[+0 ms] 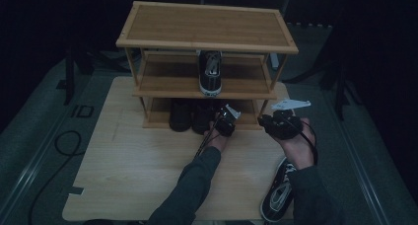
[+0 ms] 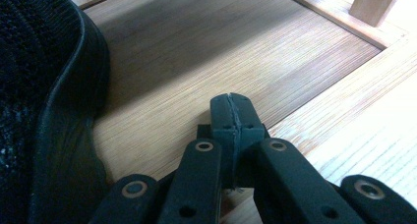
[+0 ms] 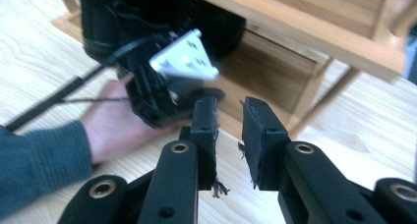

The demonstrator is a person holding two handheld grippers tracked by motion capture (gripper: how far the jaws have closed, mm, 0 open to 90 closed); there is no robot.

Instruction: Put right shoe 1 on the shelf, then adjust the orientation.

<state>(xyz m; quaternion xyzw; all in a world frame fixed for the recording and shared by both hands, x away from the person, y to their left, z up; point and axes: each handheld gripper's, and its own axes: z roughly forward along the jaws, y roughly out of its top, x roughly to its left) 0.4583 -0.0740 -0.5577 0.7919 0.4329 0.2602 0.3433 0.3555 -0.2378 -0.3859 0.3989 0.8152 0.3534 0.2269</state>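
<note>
Left gripper (image 2: 231, 117) with jaws pressed together, right gripper (image 3: 230, 130) with jaws slightly parted, empty.

light: dim where you sit, far side of the room nearly black
table (image 1: 123, 185): pale wood top, rounded corners
floor (image 1: 29, 131): grey carpet around your table
cable (image 1: 66, 146): black, looped on the floor to your left
stands (image 1: 69, 72): dark legs on both sides, detail too dark to tell

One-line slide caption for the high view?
Both grippers, left and right, at the bottom shelf of a bamboo shoe rack.
</note>
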